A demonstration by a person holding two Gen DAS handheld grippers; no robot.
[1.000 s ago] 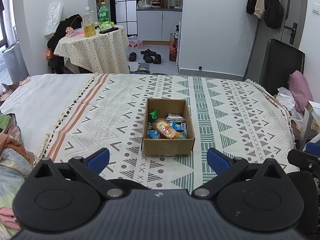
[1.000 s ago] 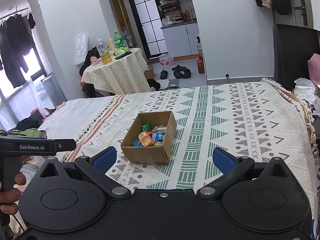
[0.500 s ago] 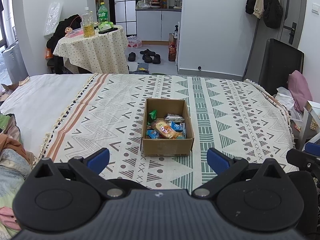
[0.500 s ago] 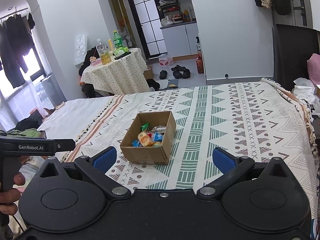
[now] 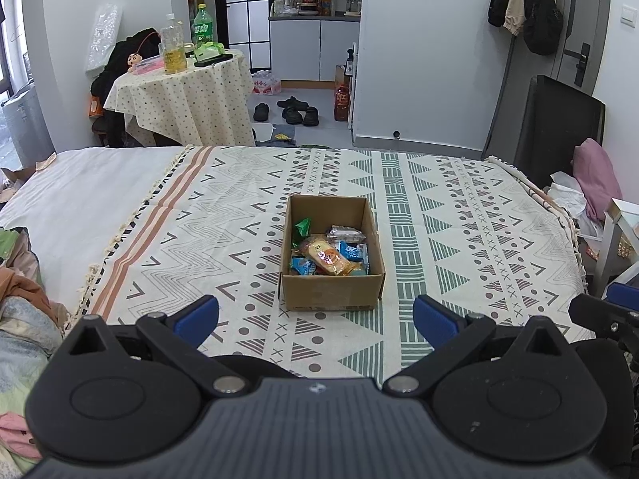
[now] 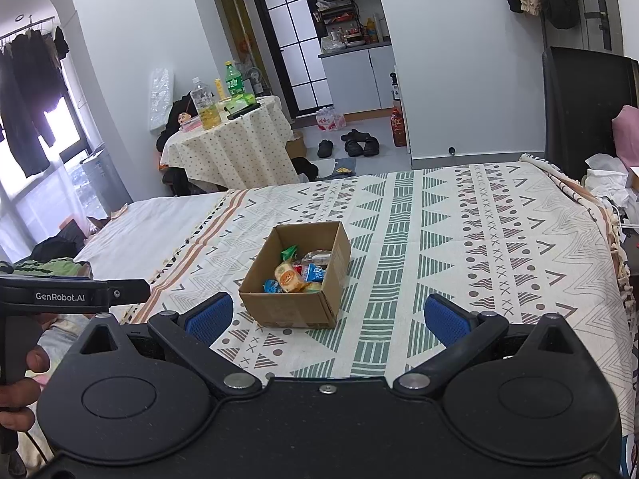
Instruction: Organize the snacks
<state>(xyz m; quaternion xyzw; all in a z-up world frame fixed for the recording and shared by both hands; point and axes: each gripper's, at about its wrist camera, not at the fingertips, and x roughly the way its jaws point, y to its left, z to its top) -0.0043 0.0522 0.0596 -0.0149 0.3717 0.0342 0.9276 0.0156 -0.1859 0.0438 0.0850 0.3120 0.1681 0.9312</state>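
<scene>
Mostly legible: cardboard box [image 5: 331, 291] mid-bed on patterned blanket [image 5: 459, 239]; snack packets [image 5: 325, 257] heaped inside, lower ones hidden. Left gripper [image 5: 315, 317] and right gripper [image 6: 327, 313] both spread wide, empty. Cluttered bedroom.

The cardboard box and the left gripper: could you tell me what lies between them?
Only bare patterned bedspread. In the left wrist view nothing lies between the open left gripper and the cardboard box.

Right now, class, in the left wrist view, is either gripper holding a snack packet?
No: the left gripper is open and holds nothing, and every snack packet lies inside the cardboard box on the patterned blanket.
</scene>
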